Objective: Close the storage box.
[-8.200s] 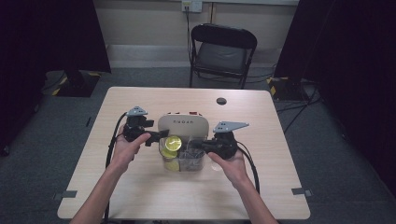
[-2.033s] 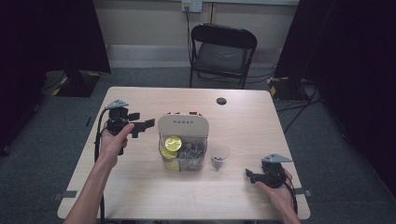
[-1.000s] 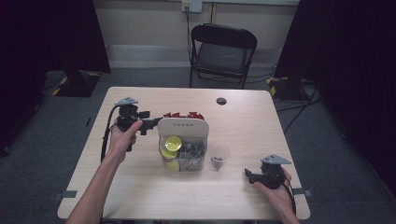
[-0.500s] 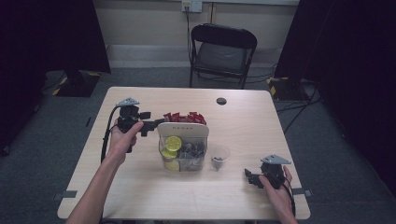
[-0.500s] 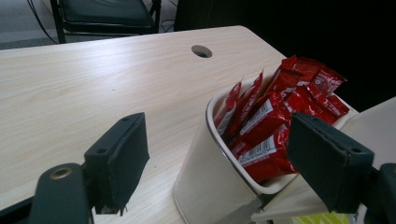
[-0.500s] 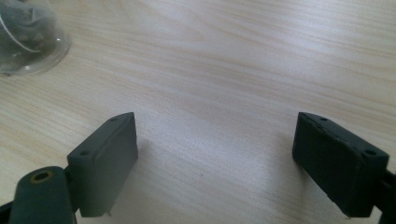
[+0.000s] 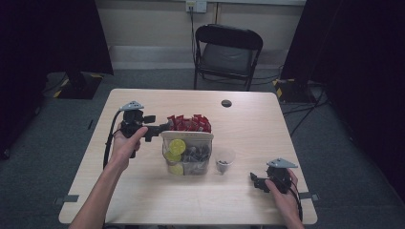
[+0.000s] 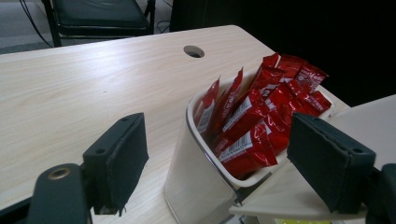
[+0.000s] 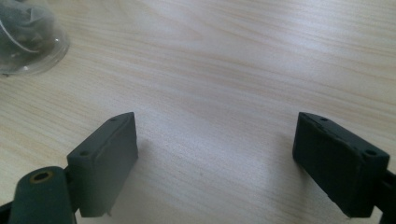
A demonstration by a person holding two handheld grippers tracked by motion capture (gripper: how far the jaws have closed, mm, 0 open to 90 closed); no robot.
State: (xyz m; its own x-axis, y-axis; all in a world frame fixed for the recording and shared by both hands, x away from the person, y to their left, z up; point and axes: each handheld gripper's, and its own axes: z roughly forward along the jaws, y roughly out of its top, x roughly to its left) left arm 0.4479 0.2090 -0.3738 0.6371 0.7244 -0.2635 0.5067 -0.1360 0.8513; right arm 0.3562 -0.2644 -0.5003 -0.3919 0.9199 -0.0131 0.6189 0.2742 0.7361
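A white organiser box [image 7: 187,151] stands at mid-table, its white lid [image 7: 188,135] raised over the clear front part. That part holds yellow slices [image 7: 177,146] and dark pieces [image 7: 197,153]. Red packets [image 7: 187,123] stand exposed in the rear compartment. My left gripper [image 7: 158,129] is open at the box's left rear corner. In the left gripper view its jaws straddle the white rim [image 8: 196,135], the red packets [image 8: 261,121] and the lid edge [image 8: 299,191]. My right gripper [image 7: 256,182] rests open near the front right edge, over bare wood [image 9: 215,116].
A small clear cup [image 7: 224,159] with dark bits stands right of the box, and it sits at the upper left in the right gripper view [image 9: 23,32]. The wooden table [image 7: 258,129] has a cable hole [image 7: 226,103] at the back. A folding chair [image 7: 224,50] stands behind.
The lid has come off the rear compartment within the last second, uncovering the red packets. My left gripper has moved in to the box's corner. The right gripper has barely shifted.
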